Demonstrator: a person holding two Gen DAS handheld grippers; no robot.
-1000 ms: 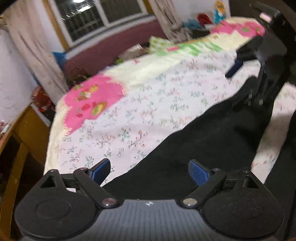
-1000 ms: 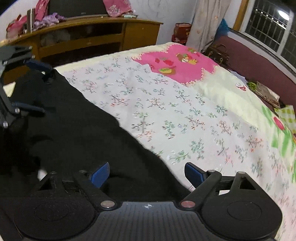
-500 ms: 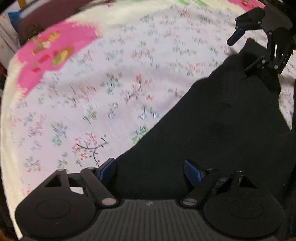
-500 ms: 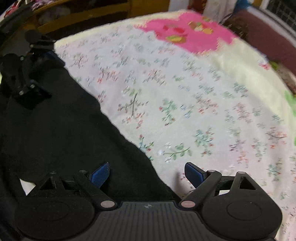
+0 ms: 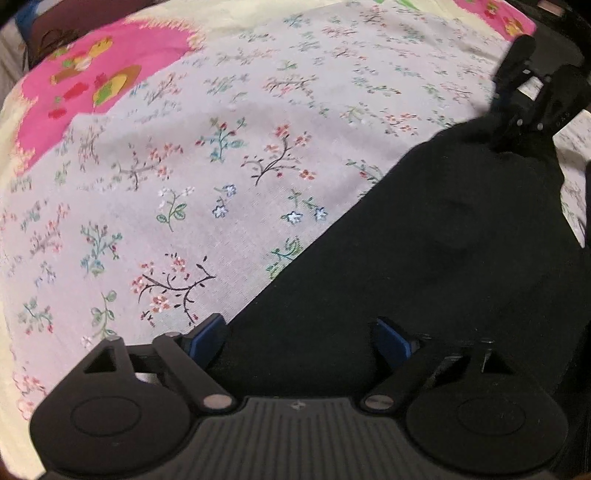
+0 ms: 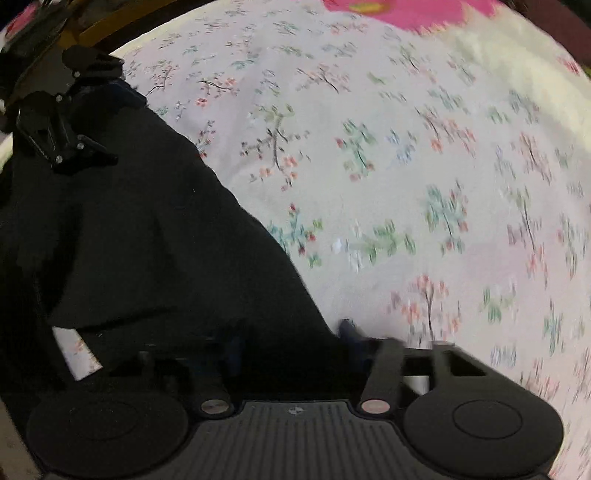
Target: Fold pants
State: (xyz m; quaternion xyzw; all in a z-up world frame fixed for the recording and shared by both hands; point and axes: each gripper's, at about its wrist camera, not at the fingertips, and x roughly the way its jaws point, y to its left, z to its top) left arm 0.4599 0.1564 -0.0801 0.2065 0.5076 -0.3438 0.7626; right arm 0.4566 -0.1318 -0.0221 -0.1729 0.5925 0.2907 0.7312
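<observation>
Black pants [image 5: 443, 240] lie spread on a floral bedsheet [image 5: 203, 177]; they also show in the right wrist view [image 6: 147, 240]. My left gripper [image 5: 301, 338] is open, its blue-tipped fingers straddling the pants' near edge low over the sheet. My right gripper [image 6: 291, 338] is partly open, its fingers down around the other end's edge, with cloth between them. Each gripper shows in the other's view: the right one [image 5: 517, 110] at the far end, the left one [image 6: 70, 125] at upper left.
The bedsheet has a pink patch [image 5: 85, 81] at upper left and a pale yellow border [image 6: 498, 40]. A wooden furniture edge [image 6: 110, 22] lies beyond the bed. A small gap of sheet [image 6: 77, 350] shows through the pants.
Both grippers have dropped down close to the bed over the pants' edge. The right gripper's fingers have narrowed around the cloth. The left stays open.
</observation>
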